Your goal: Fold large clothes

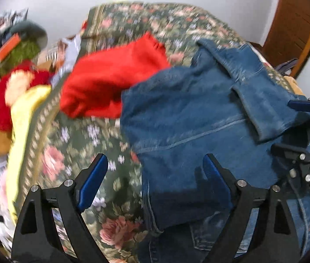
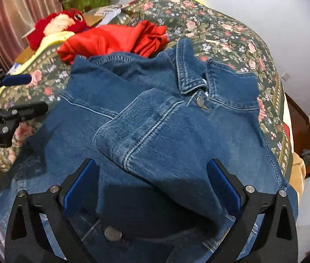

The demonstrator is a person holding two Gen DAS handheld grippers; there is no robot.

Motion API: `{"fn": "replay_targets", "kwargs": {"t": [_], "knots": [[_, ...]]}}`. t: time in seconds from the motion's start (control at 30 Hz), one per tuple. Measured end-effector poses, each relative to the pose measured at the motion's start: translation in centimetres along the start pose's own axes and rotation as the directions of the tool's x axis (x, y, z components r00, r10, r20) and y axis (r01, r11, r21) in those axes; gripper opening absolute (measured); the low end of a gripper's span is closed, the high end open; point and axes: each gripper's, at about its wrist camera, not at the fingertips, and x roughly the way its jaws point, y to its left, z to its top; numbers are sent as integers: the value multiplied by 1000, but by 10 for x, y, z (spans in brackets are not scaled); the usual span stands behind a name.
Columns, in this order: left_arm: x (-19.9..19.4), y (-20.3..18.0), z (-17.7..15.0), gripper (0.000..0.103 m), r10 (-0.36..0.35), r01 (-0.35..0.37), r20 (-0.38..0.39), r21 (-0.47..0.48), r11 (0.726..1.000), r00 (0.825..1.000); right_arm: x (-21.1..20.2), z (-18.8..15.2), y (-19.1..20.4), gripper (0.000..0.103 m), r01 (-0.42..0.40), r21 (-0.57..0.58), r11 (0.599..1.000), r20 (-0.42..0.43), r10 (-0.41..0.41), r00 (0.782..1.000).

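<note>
Plainly the folding is about midway: the denim jacket (image 2: 155, 118) lies spread on the bed (image 2: 231, 35), collar toward the far side, and one sleeve (image 2: 146, 135) is already laid across its middle, the cuff pointing to the near left. Both tools hang over it with nothing in them. The right tool (image 2: 152, 184) stands wide, its blue pads either side of the folded sleeve, seemingly just above the cloth. The left tool (image 1: 155, 175) is wide too, straddling the jacket's left edge, one finger over the floral bedspread and the other over denim.

My guess is that the next move is on the other side: take the left edge or the bottom hem and bring it over. That calls for both tools to drop to the fabric and pinch the thick denim at two spread points, so the fold line runs straight and the laid sleeve is not dragged out of place.

As for room, a red garment (image 2: 115, 39) lies at the far left, touching or slipping under the jacket's far shoulder, so a lift there could catch it. A red plush toy (image 2: 60, 24) and a yellow cloth (image 1: 25, 114) sit further left, apart from the work. To the right the bedspread runs bare to the bed's edge, and the near hem is close to the near edge of the bed.
</note>
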Motion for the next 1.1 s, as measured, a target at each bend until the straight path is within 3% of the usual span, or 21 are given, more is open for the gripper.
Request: {"fn": "replay_targets", "kwargs": {"t": [0.13, 0.2, 0.4, 0.73, 0.87, 1.1], "knots": [[24, 6, -16, 88, 0, -3, -67, -32, 999, 998, 6, 0, 7, 78, 10, -16, 1000, 3, -10, 1000], [34, 5, -22, 89, 12, -15, -89, -33, 999, 996, 2, 0, 5, 57, 22, 10, 1000, 31, -23, 999], [39, 3, -29, 90, 19, -25, -92, -68, 997, 996, -28, -8, -18, 16, -60, 148, 987, 127, 41, 991], [36, 0, -31, 90, 42, -50, -96, -92, 994, 995, -78, -33, -75, 15, -55, 356, 933, 256, -40, 966], [36, 2, -30, 90, 34, -45, -100, -113, 993, 994, -85, -50, -104, 15, -48, 436, 899, 257, -73, 964], [36, 4, -33, 93, 32, -45, -100, -132, 990, 995, -70, -100, -151, 16, -70, 610, 789, 195, -64, 979]]}}
